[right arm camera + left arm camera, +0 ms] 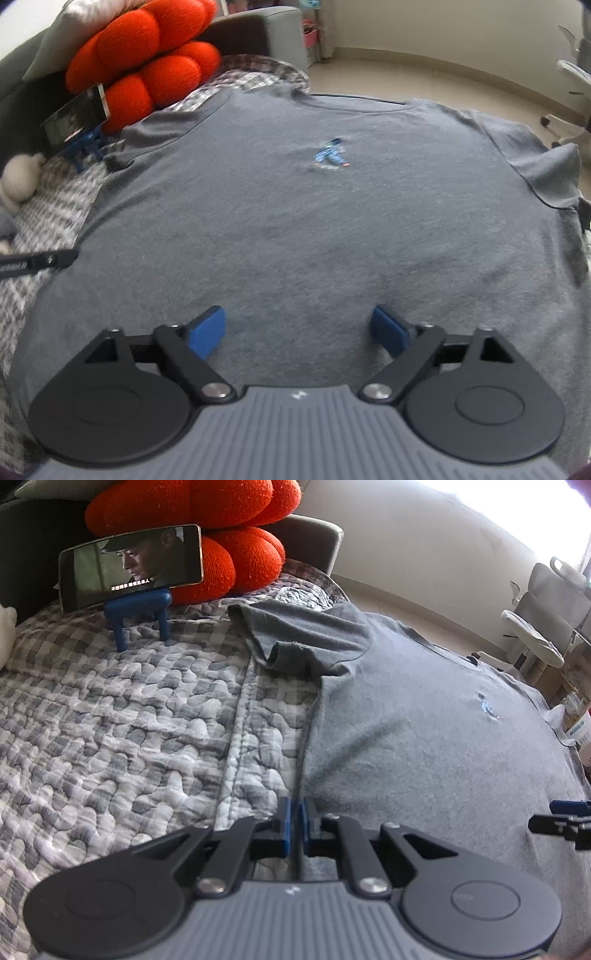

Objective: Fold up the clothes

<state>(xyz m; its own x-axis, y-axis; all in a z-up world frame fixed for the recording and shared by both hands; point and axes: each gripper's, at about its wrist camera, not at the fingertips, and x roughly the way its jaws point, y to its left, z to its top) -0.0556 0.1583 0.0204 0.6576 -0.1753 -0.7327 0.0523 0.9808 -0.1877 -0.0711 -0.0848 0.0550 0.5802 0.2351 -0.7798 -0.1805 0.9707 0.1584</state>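
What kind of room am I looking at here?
Probably a living room at home: a grey T-shirt lies on a sofa under a checked quilt, with a red knot cushion, a phone on a stand, and an office chair nearby.

We see our left gripper [294,821] built from matte black linkage arms over two round black discs, each with a shallow circular recess. Silver pivot screws join the arms to a grey ribbed housing [291,919] stamped with a small white mark. Its fingers carry blue pads [283,818]. Our right gripper [298,330] matches it: black arms, silver screws, ribbed grey body [295,432] with a white logo, and rounded blue pads [207,332] on the fingertips.
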